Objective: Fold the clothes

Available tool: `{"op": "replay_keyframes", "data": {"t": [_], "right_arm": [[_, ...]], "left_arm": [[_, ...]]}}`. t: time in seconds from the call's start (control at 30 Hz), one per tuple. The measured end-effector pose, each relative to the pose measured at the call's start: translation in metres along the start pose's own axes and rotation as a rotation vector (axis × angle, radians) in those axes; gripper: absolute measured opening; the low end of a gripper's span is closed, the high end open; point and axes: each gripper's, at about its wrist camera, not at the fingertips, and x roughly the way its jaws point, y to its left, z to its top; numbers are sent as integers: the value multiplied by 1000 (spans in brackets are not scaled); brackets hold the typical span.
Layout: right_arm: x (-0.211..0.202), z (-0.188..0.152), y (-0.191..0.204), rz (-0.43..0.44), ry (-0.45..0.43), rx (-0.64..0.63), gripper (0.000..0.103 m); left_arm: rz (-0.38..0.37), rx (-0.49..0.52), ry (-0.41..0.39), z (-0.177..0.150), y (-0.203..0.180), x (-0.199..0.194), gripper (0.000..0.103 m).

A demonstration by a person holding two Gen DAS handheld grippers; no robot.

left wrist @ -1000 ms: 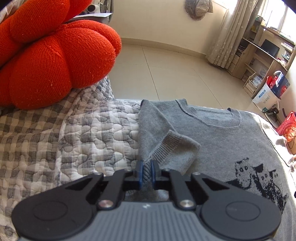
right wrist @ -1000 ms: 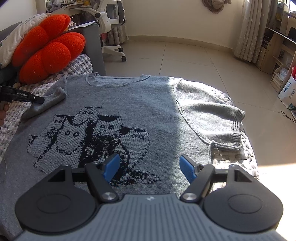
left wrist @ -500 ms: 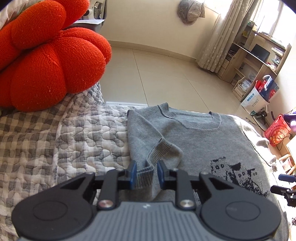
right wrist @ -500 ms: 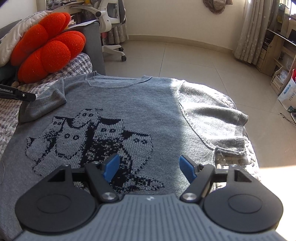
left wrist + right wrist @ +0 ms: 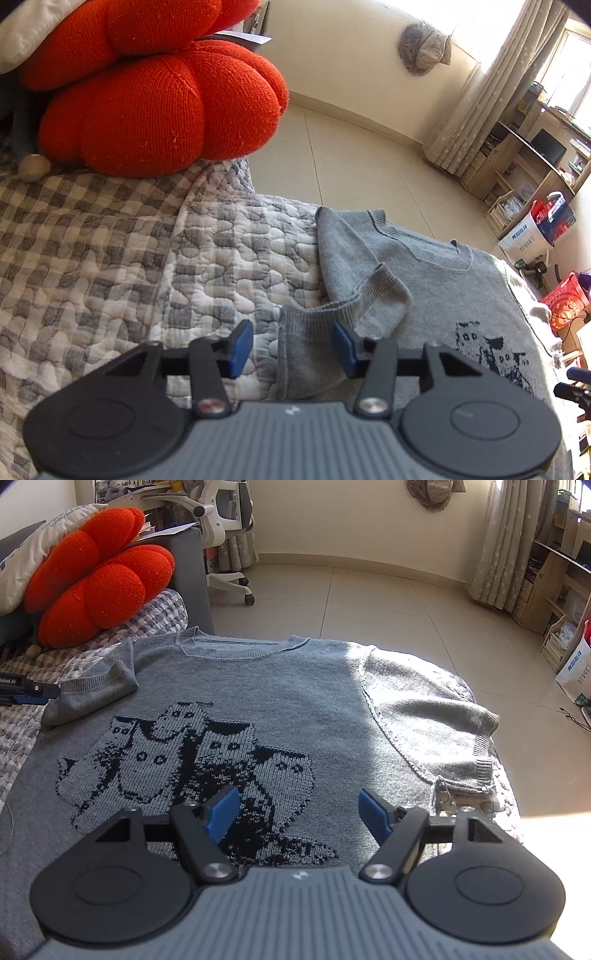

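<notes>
A grey knit sweater (image 5: 295,686) with a dark cat pattern lies flat, front up, on a quilted cover. Its left sleeve (image 5: 92,694) is folded inward over the chest. My left gripper (image 5: 291,343) sits at that sleeve's cuff (image 5: 310,350). The cuff lies loose between the blue pads, which do not press it, and the jaws are closing. The left gripper's tip (image 5: 29,694) shows at the right wrist view's left edge. My right gripper (image 5: 299,812) hovers open over the sweater's lower front, holding nothing. The right sleeve (image 5: 436,731) lies spread out in sunlight.
A red knitted cushion (image 5: 147,103) and a white pillow (image 5: 33,561) rest at the far left on the checked quilt (image 5: 110,258). Beyond the bed's end are tiled floor (image 5: 369,602), an office chair (image 5: 225,517), curtains and wooden shelves (image 5: 535,166).
The left gripper, shut on the sleeve cuff a second ago, has opened wide and drawn back leftward; the cuff now lies loose. The right gripper has stayed put and open.
</notes>
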Motion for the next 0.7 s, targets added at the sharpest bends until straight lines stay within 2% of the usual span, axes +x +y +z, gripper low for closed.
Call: {"op": "replay_keyframes", "data": {"t": [0.03,0.07,0.2,0.43,0.53,0.7], "right_arm": [[-1,0,-1,-1,-1,1,75],[-1,-1,-2,-2,-2,2,75],[-3,-3,-7,-7,-5,9,75],[-1,-5,-18,19,-2,68,75],[2,-4,-19,58,-2,107,75],[14,4,-16,180,-15,220,75]], "left_arm": [[10,25,5,-1,-6,2,9],[15,41,11,0,-10,3,5],[13,67,-14,2,-20,-3,4],[-61,108,-73,7,-57,-25,3],[-70,113,-78,4,-73,-28,3],[-75,126,-68,-7,-92,-22,3]]}}
